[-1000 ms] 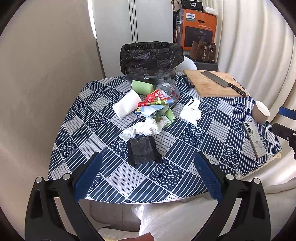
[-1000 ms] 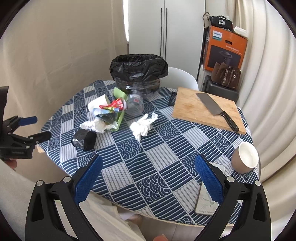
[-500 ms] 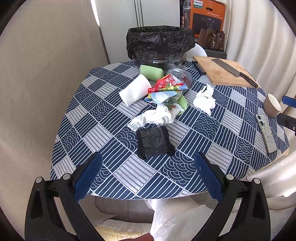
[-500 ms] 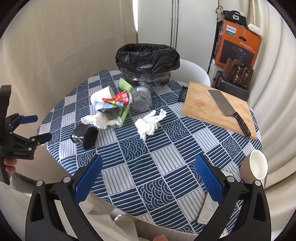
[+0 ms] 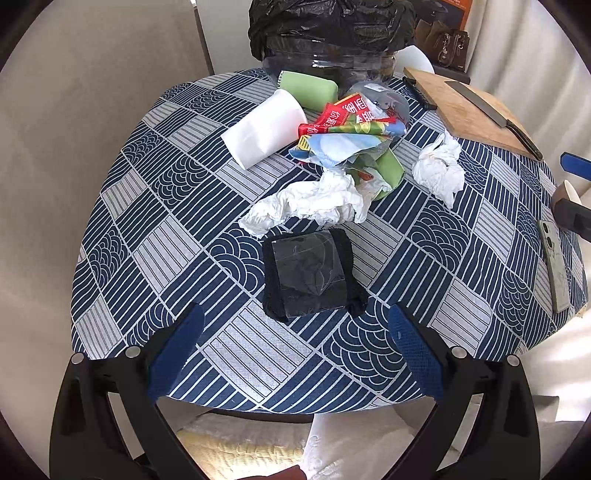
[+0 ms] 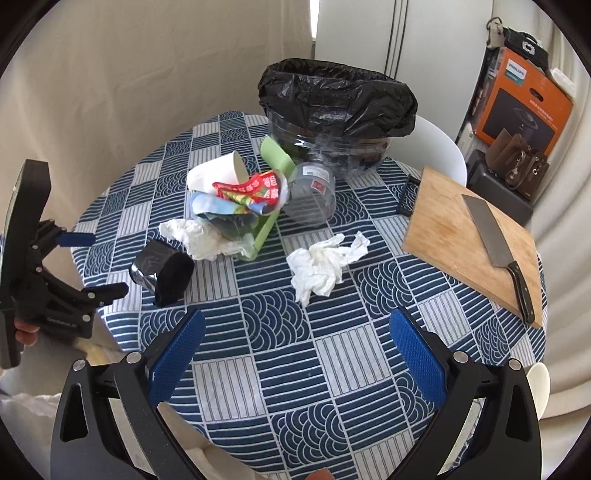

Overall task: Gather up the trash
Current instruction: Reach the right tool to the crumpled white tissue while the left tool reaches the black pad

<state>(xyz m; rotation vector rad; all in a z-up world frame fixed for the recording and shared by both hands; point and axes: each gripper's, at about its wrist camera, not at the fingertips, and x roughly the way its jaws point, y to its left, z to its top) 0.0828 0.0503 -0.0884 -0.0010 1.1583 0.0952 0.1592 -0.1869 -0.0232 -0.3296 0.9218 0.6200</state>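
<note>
A bin lined with a black bag point(image 6: 338, 105) stands at the table's far side; it also shows in the left wrist view point(image 5: 328, 33). Trash lies before it: a black wrapped bundle point(image 5: 310, 273) point(image 6: 162, 267), crumpled white tissue point(image 5: 314, 203), another tissue wad point(image 6: 323, 264) point(image 5: 439, 171), colourful wrappers point(image 5: 347, 129) point(image 6: 243, 195), a white paper cup point(image 5: 264, 129), a clear plastic cup point(image 6: 310, 194). My left gripper point(image 5: 293, 354) is open and empty, just short of the black bundle. My right gripper point(image 6: 293, 354) is open and empty, below the tissue wad.
A wooden cutting board point(image 6: 458, 236) with a cleaver point(image 6: 493, 240) lies at the right. A phone point(image 5: 554, 269) and a beige cup point(image 5: 567, 190) sit near the right edge. A blue patterned cloth point(image 6: 332, 369) covers the round table. A white chair point(image 6: 439, 151) stands behind.
Both grippers have moved forward over the table toward the trash. The left one is now close to the black bundle. Nothing was taken hold of.
</note>
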